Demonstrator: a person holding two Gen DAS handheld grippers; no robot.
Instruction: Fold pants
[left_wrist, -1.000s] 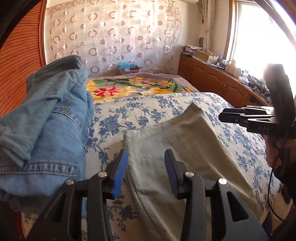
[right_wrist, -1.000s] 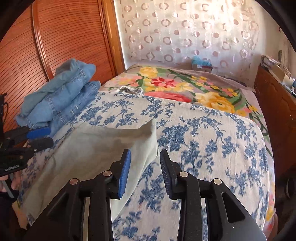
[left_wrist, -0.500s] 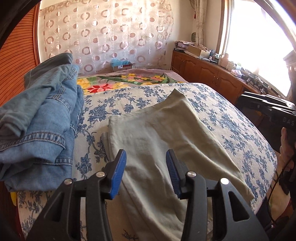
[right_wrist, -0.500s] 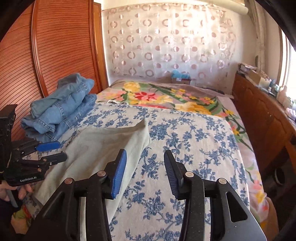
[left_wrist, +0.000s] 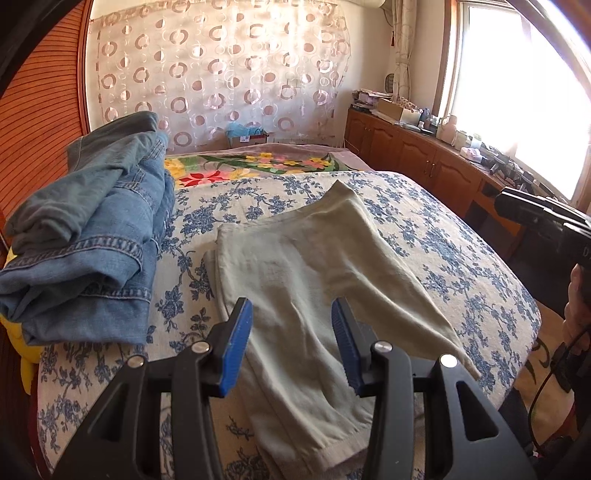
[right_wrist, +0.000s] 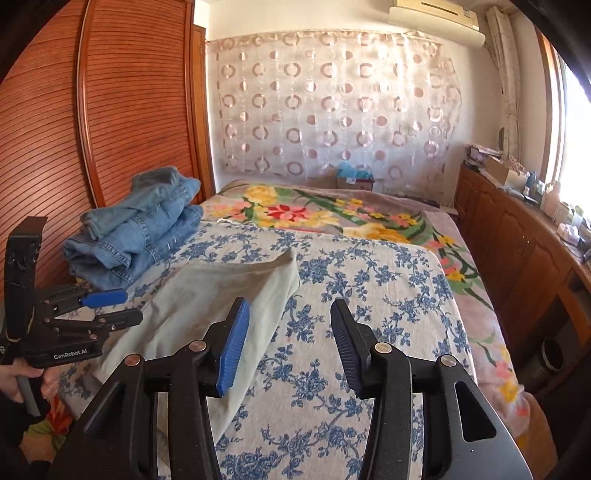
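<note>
pants (left_wrist: 314, 280) flat below left gripper (left_wrist: 291, 343) (fingers apart)

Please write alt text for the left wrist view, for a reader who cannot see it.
Folded pale green pants lie on a blue-flowered bedspread, under the open, empty left hand-held gripper. Folded jeans are stacked at the left; the right hand-held gripper shows at the right edge.

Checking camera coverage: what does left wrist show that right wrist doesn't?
Left wrist only: the bright window, the pants' near hem, and the right gripper from the side.
Right wrist only: the air conditioner and the left gripper, open and empty.
Both: pants flat on the bed, jeans stacked beside them, circle curtain.
</note>
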